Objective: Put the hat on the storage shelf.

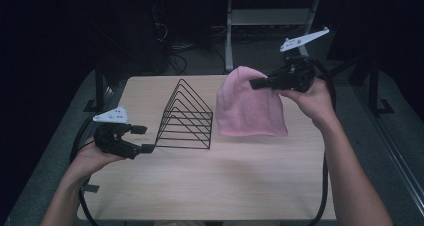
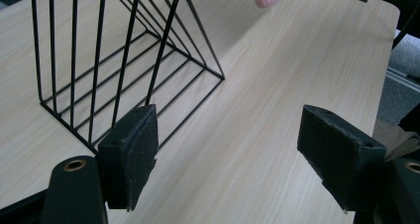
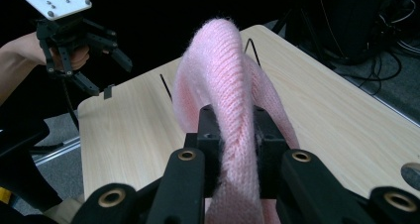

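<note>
the pink knit hat (image 1: 250, 106) is found clamped at its crown in the right hand-held gripper (image 1: 260, 82) and lifted, hem draped on the counter (image 1: 225, 176); the left hand-held gripper (image 1: 142, 138) is held wide and empty beside the wire rack (image 1: 186, 116), so placement is judged outstanding.

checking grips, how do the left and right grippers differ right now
The left gripper is open, its fingers wide apart on nothing, beside the wire rack. The right gripper is shut on the pink beanie, lifting its top. Both are hand-held above the table.
</note>
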Demonstrator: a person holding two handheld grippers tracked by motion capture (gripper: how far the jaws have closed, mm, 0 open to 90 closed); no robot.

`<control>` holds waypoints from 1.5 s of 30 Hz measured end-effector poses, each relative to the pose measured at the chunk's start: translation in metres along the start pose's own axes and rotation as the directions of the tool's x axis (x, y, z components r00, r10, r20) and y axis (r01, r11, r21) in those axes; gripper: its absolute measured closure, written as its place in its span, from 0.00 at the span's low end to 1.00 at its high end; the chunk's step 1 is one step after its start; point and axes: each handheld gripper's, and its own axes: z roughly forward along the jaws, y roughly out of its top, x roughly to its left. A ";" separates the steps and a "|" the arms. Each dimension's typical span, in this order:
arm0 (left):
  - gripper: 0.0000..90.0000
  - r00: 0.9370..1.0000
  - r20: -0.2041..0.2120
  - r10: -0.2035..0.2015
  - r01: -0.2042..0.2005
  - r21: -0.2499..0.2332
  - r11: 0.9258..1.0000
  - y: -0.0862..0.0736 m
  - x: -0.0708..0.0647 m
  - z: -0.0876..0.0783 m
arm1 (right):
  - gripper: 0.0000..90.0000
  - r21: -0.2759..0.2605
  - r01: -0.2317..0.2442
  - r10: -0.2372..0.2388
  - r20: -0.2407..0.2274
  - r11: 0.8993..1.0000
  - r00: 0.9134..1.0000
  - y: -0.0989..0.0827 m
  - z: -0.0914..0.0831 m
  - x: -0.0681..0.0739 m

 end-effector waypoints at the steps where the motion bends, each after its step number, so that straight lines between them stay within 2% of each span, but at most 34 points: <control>1: 0.27 1.000 0.004 0.002 -0.002 -0.002 1.000 0.002 0.001 0.000 | 0.87 0.001 0.002 -0.002 0.001 1.000 1.000 0.002 0.000 0.001; 9: 0.27 1.000 0.030 -0.002 0.002 -0.007 1.000 0.011 0.003 0.001 | 0.87 0.000 0.034 -0.034 -0.012 0.999 0.999 0.019 0.005 0.009; 12: 0.26 1.000 0.029 0.003 -0.003 0.007 1.000 0.015 0.004 0.002 | 0.87 0.001 0.042 -0.042 -0.022 0.999 0.999 0.024 0.007 0.012; 25: 0.26 0.998 0.049 0.031 -0.031 0.000 1.000 0.037 0.002 0.002 | 0.87 0.007 0.081 -0.080 -0.054 0.997 0.995 0.041 0.020 0.024; 32: 0.26 0.997 0.073 0.035 -0.034 -0.015 0.999 0.049 0.003 0.003 | 0.87 0.007 0.119 -0.118 -0.075 0.993 0.990 0.053 0.029 0.032; 35: 0.26 0.996 0.079 0.036 -0.034 -0.017 0.999 0.053 0.004 0.004 | 0.87 0.004 0.128 -0.127 -0.090 0.992 0.988 0.058 0.033 0.036; 39: 0.26 0.995 0.088 0.056 -0.055 -0.011 0.998 0.059 0.003 0.005 | 0.87 0.002 0.138 -0.137 -0.103 0.990 0.985 0.063 0.038 0.039; 45: 0.26 0.992 0.109 0.057 -0.055 -0.018 0.998 0.068 0.004 0.008 | 0.87 -0.008 0.153 -0.153 -0.127 0.988 0.980 0.072 0.047 0.046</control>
